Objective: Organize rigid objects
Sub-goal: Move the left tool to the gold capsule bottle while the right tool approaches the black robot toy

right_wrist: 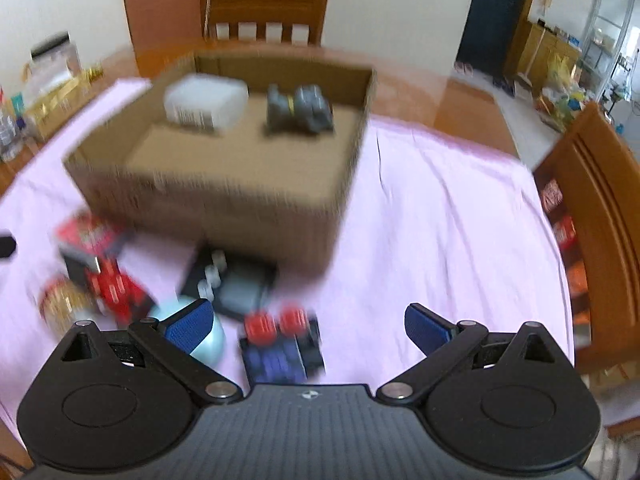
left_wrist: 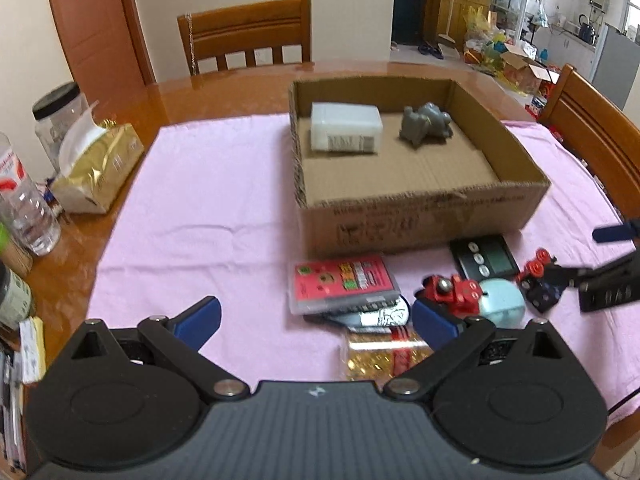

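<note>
Centre of the left wrist frame: open-topped corrugated cardboard box [left_wrist: 420,208], shallow, square-walled, printed along its near face, standing on a pink cloth [left_wrist: 208,208] that covers the wooden surface [left_wrist: 224,92].

Contents, two items, both toward the far wall:
- translucent white plastic case [left_wrist: 345,128], rectangular, smooth, barcode label on its near side;
- grey moulded figurine [left_wrist: 426,124], matt and lumpy, lying tilted to the right of the case and apart from it.

Judged progress: early; two pieces boxed, most of the floor bare.

Outstanding, lower centre to lower right, in a loose heap on the cloth just before the box:
- flat pink-printed clear plastic case [left_wrist: 344,282], lying on a black-and-white patterned card, with a glossy gold and red packet [left_wrist: 384,354] below;
- black digital timer [left_wrist: 486,258] with three round buttons, touching the box's base;
- red plastic toy robot [left_wrist: 452,292], blocky;
- pale blue rounded egg-like object [left_wrist: 502,300], smooth;
- dark toy vehicle with red wheels [left_wrist: 538,280], hard plastic.

Tools: left gripper [left_wrist: 316,318], blue ribbed fingers spread wide, nothing between them, low over the heap. Right gripper [right_wrist: 308,326], likewise wide apart and empty; the toy vehicle lies between its fingers, untouched as far as the blurred view shows.
</note>
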`<state>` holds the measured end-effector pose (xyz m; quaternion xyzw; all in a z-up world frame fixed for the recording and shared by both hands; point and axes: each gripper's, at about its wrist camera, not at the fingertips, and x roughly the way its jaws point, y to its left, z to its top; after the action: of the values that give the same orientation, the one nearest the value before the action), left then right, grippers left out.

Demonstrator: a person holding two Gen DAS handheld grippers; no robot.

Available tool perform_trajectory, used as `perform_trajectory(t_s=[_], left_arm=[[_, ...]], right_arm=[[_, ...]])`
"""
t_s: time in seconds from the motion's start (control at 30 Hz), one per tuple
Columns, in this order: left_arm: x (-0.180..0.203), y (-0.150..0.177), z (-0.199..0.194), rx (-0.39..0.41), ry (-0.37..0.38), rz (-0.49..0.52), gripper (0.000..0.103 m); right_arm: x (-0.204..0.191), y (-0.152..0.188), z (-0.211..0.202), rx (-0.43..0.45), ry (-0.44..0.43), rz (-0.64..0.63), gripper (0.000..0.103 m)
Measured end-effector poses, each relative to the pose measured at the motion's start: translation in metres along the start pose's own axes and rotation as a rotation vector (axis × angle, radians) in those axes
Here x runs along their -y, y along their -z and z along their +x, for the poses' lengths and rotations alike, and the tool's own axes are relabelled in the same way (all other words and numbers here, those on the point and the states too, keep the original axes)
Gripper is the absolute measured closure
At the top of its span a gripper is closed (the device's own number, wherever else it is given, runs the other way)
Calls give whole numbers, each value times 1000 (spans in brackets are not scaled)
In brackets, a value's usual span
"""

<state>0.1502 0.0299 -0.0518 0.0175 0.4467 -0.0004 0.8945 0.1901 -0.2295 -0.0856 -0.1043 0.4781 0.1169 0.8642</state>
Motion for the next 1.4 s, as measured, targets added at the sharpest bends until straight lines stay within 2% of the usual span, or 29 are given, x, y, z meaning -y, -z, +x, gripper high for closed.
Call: perform_trajectory(t_s=[0.1, 0.3, 0.47, 0.77, 0.97, 1.17, 1.4], left_arm=[[8, 4, 2, -17, 15, 15, 2], [23, 9, 3, -45, 53, 43, 2], [32, 10, 9, -67, 88, 39, 2], [42, 9, 42, -132, 125, 27, 2], [33, 15, 49, -168, 117, -1, 2], [8, 21, 48, -166, 28, -20, 2], [4, 31, 60, -181, 34, 13, 2]], right_arm=[[1, 19, 7, -49, -25, -16, 0], [-3, 36, 30, -102, 10, -91, 0], [11, 31, 42, -90, -46, -15, 0], [14, 30, 44, -71, -48, -22, 0], [16, 30, 43, -72, -44, -13, 0], [15, 33, 42, -59, -41, -10, 0], [16, 32, 42, -62, -46, -19, 0]])
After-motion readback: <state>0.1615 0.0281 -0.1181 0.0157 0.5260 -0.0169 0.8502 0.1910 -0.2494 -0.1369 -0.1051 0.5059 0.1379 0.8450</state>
